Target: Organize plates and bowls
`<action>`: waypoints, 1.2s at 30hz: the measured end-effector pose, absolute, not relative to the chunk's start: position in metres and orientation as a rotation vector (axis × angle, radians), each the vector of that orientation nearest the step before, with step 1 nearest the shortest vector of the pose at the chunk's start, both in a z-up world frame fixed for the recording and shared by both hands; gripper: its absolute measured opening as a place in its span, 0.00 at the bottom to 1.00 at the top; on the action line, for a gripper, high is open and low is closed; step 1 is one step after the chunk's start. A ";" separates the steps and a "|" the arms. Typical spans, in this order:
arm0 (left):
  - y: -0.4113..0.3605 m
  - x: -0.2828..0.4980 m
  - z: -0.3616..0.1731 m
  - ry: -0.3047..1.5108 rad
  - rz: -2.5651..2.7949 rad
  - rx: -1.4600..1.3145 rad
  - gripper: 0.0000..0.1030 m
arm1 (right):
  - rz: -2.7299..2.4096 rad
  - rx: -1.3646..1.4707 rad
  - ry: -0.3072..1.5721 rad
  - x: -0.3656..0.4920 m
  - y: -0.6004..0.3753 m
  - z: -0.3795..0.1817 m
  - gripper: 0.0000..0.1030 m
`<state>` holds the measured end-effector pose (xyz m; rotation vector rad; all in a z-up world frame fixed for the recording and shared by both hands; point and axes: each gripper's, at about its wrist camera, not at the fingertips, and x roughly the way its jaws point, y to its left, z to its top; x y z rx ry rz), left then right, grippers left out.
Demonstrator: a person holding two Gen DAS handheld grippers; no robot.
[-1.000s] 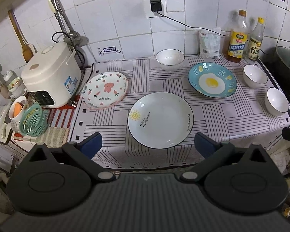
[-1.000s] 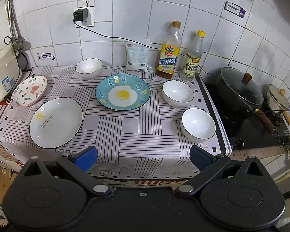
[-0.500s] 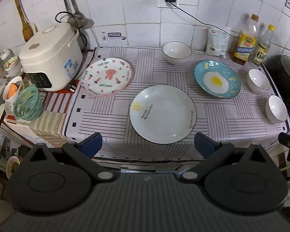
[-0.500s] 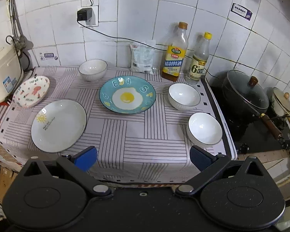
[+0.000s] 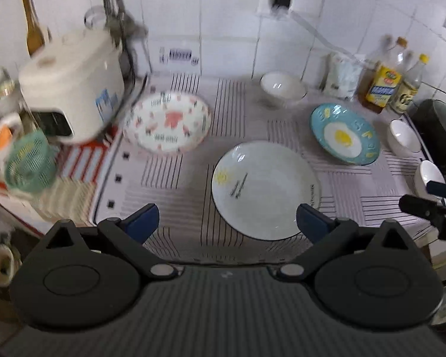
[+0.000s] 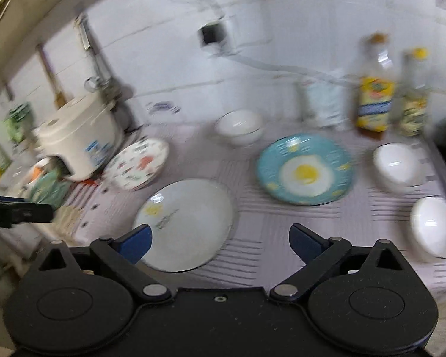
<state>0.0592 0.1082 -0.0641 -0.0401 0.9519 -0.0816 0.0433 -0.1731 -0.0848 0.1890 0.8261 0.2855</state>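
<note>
A white plate with a sun drawing (image 5: 264,190) (image 6: 187,223) lies near the front edge of the striped cloth. A pink-patterned plate (image 5: 168,126) (image 6: 138,163) leans by the rice cooker. A blue fried-egg plate (image 5: 345,134) (image 6: 304,169) lies to the right. Three white bowls stand around: one at the back (image 5: 282,89) (image 6: 239,126), two at the right (image 6: 397,168) (image 6: 434,226). My left gripper (image 5: 227,223) is open and empty above the front edge. My right gripper (image 6: 220,242) is open and empty over the white plate's near side.
A white rice cooker (image 5: 71,89) stands at the left with a green basket (image 5: 29,163) and a cup beside it. Two bottles (image 6: 374,101) and a white bag stand by the tiled wall. A dark pot (image 5: 437,128) sits at the far right.
Both grippers have moved in over the counter and swung left; the views are blurred with motion. The right gripper now faces the white plate. Nothing on the counter has moved.
</note>
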 end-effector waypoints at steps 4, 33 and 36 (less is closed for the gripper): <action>0.117 0.089 -0.111 1.024 -0.051 -0.063 0.96 | 0.344 0.231 0.858 0.068 -0.158 -0.123 0.95; 0.105 0.198 -0.243 1.320 -0.118 -0.183 0.25 | 0.439 0.425 1.052 0.151 -0.154 -0.258 0.17; 0.098 0.198 -0.233 1.319 -0.143 -0.134 0.26 | 0.466 0.385 1.040 0.157 -0.155 -0.251 0.19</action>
